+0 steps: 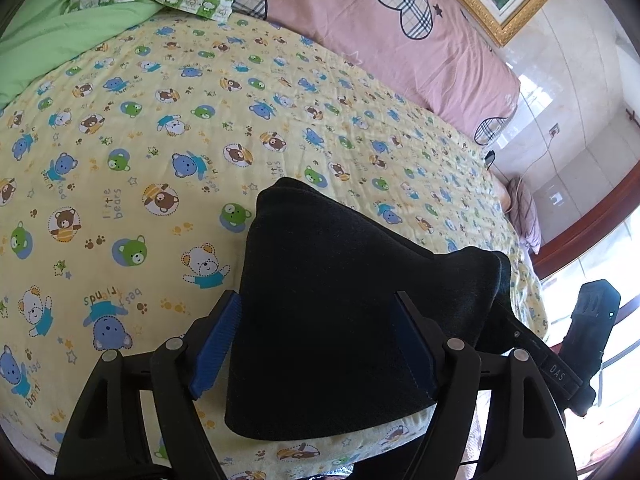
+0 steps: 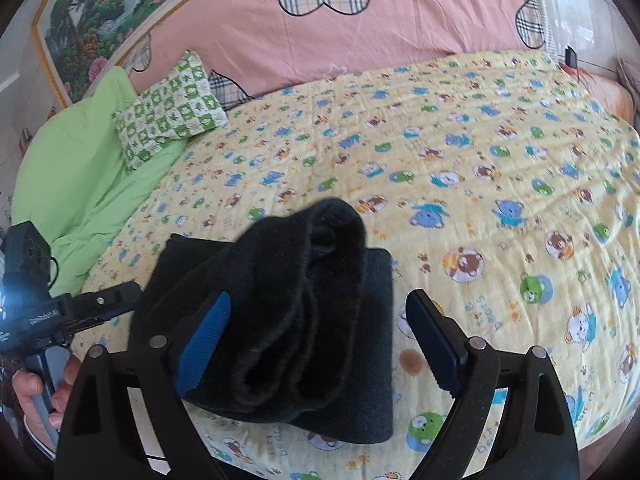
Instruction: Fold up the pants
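Observation:
The black pants [image 1: 340, 308] lie on the yellow bear-print bedsheet [image 1: 160, 128], folded into a thick bundle. My left gripper [image 1: 316, 344] is open, its blue pads on either side of the bundle's near part, just above it. In the right wrist view the pants [image 2: 280, 320] show as a flat folded layer with a rolled, fuzzy fold standing on top. My right gripper [image 2: 320, 340] is open and hangs over the bundle; its left pad [image 2: 204, 336] touches the cloth, its right pad [image 2: 436, 340] is clear of it.
A pink duvet with plaid hearts [image 2: 360, 12], a green checked pillow [image 2: 172, 108] and a green blanket [image 2: 80, 168] lie at the head of the bed. The other gripper shows at each view's edge [image 1: 584, 340] [image 2: 36, 300]. The bed edge is close on the right [image 1: 536, 292].

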{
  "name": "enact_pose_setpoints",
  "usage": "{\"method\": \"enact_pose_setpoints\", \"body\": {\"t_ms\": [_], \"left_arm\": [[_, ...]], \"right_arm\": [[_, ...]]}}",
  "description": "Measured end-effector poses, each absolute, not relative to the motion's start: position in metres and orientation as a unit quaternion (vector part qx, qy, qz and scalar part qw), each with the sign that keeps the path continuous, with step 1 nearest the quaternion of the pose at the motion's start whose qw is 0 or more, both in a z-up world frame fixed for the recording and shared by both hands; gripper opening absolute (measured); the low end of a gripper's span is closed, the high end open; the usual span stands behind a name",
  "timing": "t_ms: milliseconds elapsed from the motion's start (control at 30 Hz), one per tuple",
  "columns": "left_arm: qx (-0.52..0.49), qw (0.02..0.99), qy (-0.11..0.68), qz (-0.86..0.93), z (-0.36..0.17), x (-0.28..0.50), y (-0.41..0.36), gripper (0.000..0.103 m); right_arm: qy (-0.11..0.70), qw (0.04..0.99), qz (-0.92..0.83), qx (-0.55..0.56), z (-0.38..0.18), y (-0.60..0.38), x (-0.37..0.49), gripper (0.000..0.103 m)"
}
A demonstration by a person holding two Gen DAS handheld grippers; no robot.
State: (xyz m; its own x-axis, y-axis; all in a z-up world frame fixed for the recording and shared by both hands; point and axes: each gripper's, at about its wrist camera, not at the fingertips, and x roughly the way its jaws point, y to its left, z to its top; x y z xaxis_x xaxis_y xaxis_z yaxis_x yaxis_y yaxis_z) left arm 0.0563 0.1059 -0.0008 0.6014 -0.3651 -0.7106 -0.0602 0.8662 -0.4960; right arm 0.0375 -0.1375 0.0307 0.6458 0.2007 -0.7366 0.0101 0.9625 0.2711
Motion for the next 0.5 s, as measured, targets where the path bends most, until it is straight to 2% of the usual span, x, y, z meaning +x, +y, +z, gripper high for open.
{"method": "enact_pose_setpoints", "body": {"t_ms": [367,500], "left_arm": [[-0.23,0.853,0.461,-0.082,-0.018,0.071,0.099,0.08],[-0.236,0.845,0.472,-0.084,-0.027,0.078,0.098,0.08]], "right_arm": [[0.421,0.897,0.05,0.128,0.014,-0.151,0.027,0.089],[0.426,0.889,0.067,0.156,0.006,-0.161,0.024,0.081]]}}
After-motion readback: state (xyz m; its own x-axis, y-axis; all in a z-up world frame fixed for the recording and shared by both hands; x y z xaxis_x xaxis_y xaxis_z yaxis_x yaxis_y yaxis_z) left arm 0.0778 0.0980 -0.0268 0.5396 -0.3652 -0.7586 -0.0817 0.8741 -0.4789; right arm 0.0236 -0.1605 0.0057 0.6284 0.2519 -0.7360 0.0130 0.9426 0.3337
